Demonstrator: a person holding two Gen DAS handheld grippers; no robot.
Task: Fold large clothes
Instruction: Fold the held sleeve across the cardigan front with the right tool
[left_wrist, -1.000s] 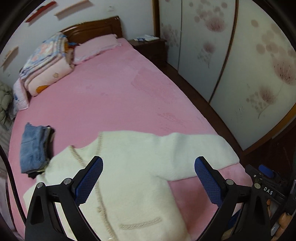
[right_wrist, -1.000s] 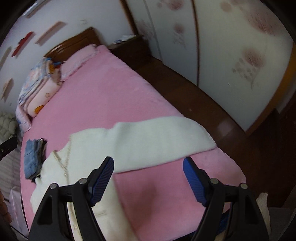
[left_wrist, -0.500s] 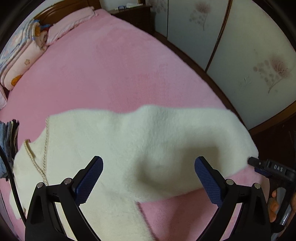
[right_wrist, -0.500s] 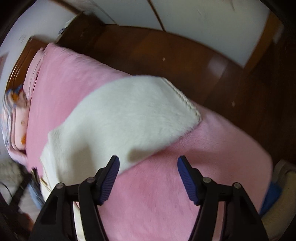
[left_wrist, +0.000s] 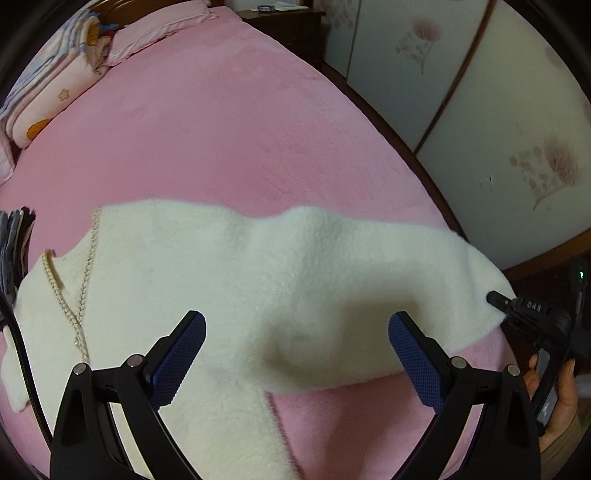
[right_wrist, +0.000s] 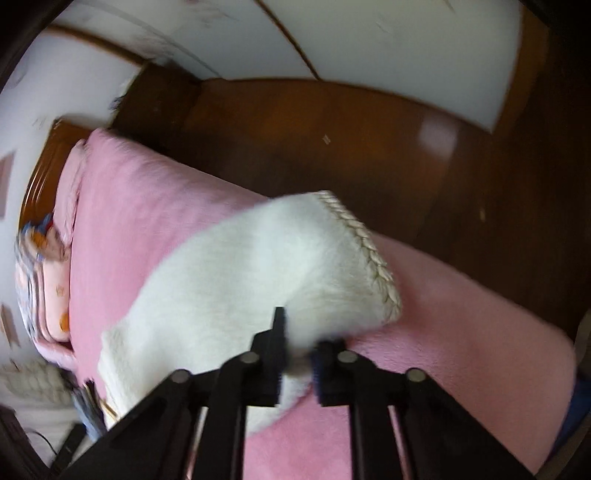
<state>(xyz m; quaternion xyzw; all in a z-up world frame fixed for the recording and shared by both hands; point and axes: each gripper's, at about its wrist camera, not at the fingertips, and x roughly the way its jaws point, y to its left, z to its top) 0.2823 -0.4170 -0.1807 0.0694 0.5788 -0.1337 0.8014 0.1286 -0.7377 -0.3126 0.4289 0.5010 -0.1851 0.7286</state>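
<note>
Only from my left wrist camera can I see the whole layout: one white fleece cardigan (left_wrist: 229, 280) lies spread on the pink bed (left_wrist: 229, 122), front up, its braided trim (left_wrist: 83, 291) running down the opening at the left. One sleeve (left_wrist: 369, 280) stretches out toward the bed's right edge. My left gripper (left_wrist: 295, 350) hangs above the sleeve with its two blue-padded fingers spread wide, nothing between them. At the far right of that view I can see my right gripper (left_wrist: 532, 310) from the side, its tip against the sleeve end, with the hand (left_wrist: 561, 402) holding it below.

My right wrist camera, blurred, gives what the left one lacks: the right gripper (right_wrist: 297, 356) has its fingers drawn close together, pinching the edge of the sleeve (right_wrist: 258, 269) near the braided cuff (right_wrist: 365, 254). A bit of white fabric shows in the narrow gap between them. It also shows the dark wooden floor (right_wrist: 332, 140) beside the bed.

Counting the rest in the left view: one stack of folded dark and denim clothes (left_wrist: 14, 251) at the left edge, just beside the cardigan's shoulder; one pile of folded patterned bedding (left_wrist: 48, 92) at the head; one pink pillow (left_wrist: 162, 26); one nightstand (left_wrist: 291, 26); wardrobe doors (left_wrist: 498, 110) with a floral print along the right.
</note>
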